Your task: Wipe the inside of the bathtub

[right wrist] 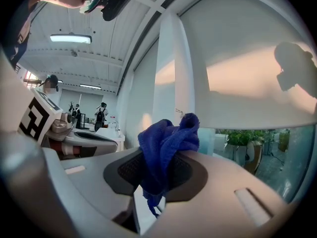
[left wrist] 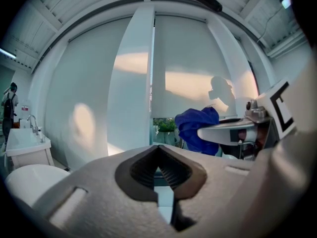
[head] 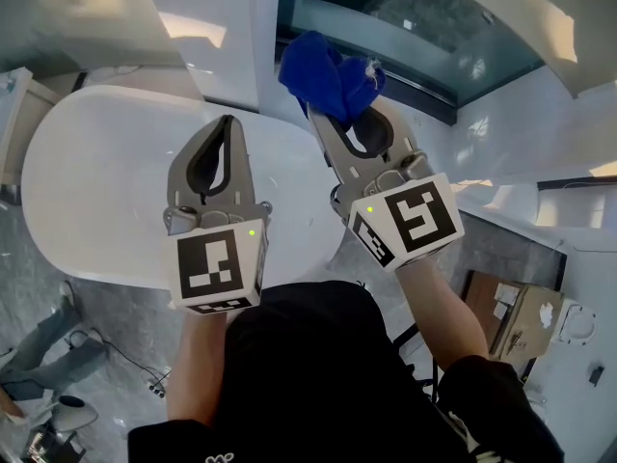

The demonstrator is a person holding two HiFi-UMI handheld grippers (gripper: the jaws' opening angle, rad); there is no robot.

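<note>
Just above the person's black top (head: 318, 374) at 6 o'clock, the grey left gripper (head: 228, 123), jaws pressed together on nothing, hangs over the glossy white oval bathtub (head: 92, 177) at 9 o'clock. At 1 o'clock the grey right gripper (head: 339, 122) pinches a crumpled deep-blue terry cloth (head: 323, 70).

This looks like a bathroom showroom in a large hall, not a home bathroom. A white oval freestanding bathtub (head: 96, 162) stands in the open on a grey marbled floor (head: 116, 316), with a white washbasin with a chrome tap (left wrist: 22, 142) nearby. Tall windows carry pale roller blinds (left wrist: 198, 58), a long strip light (right wrist: 70, 37) glows on the high ceiling, people (right wrist: 101, 114) stand well off, and a brown cardboard box (head: 521, 316) sits on the floor.
</note>
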